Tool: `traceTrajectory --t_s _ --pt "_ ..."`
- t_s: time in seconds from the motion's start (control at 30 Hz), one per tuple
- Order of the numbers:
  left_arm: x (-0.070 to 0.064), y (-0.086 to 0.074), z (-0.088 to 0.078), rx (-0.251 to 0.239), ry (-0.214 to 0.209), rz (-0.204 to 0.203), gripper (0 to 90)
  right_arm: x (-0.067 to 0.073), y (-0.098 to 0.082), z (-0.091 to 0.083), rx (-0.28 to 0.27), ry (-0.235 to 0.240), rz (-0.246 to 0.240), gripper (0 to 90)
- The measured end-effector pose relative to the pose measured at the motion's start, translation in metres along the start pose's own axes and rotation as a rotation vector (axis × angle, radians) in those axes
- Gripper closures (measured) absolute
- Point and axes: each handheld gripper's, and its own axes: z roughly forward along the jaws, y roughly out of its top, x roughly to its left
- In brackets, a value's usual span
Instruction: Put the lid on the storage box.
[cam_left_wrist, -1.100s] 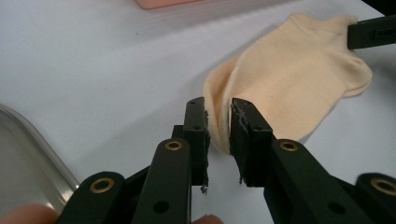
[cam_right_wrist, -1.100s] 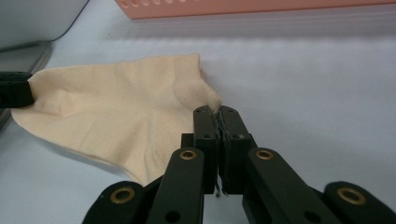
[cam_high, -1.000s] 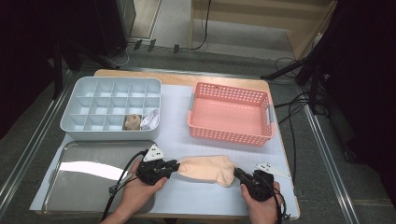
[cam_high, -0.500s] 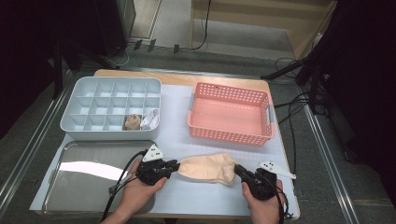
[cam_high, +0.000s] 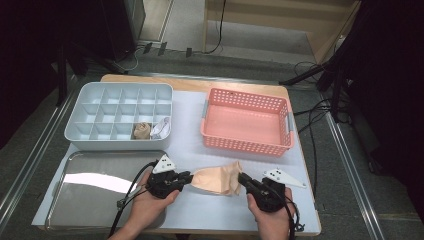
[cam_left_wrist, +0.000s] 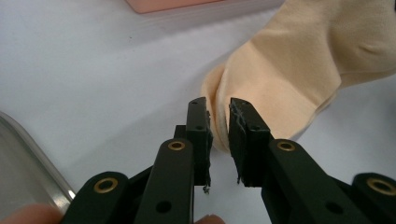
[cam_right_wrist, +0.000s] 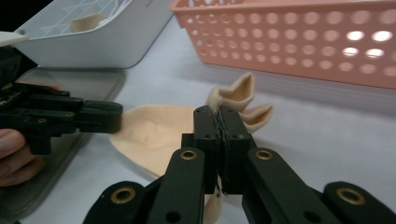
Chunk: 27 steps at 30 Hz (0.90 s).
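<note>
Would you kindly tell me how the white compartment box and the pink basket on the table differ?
The white compartment box is solid-walled plastic split by dividers into many small cells; the pink basket has perforated walls and one undivided space. The compartment box holds a rolled beige sock and a white item in two front cells; the basket holds nothing. The box stands on the left, the basket on the right. Both are rectangular, open-topped and upright.

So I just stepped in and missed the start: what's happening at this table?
A person is handling a beige sock with a pair of tongs in each hand. The left tongs pinch one end of it and the right tongs are shut on the other end, holding that end raised off the white table. Behind stand a pink basket and a grey divided tray with two small bundles in its front compartments. A metal tray lies at the left.
</note>
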Motion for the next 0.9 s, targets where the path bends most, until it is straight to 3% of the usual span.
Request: traceTrajectory --t_s 0.2,0.57,0.8,0.9 --pt "0.000 -0.001 0.003 0.003 0.002 0.001 78.6 0.020 0.001 0.016 0.029 0.039 -0.036 88.2" --pt "0.001 -0.002 0.005 0.022 0.016 -0.003 78.8 0.061 -0.004 0.064 0.118 0.107 -0.112 88.2" --pt "0.003 0.000 0.000 0.024 0.024 -0.012 77.0 0.069 -0.011 0.082 0.156 0.126 -0.128 87.7" --pt "0.005 0.000 -0.004 0.026 0.023 -0.021 76.8 0.068 -0.013 0.084 0.148 0.189 -0.115 79.5"
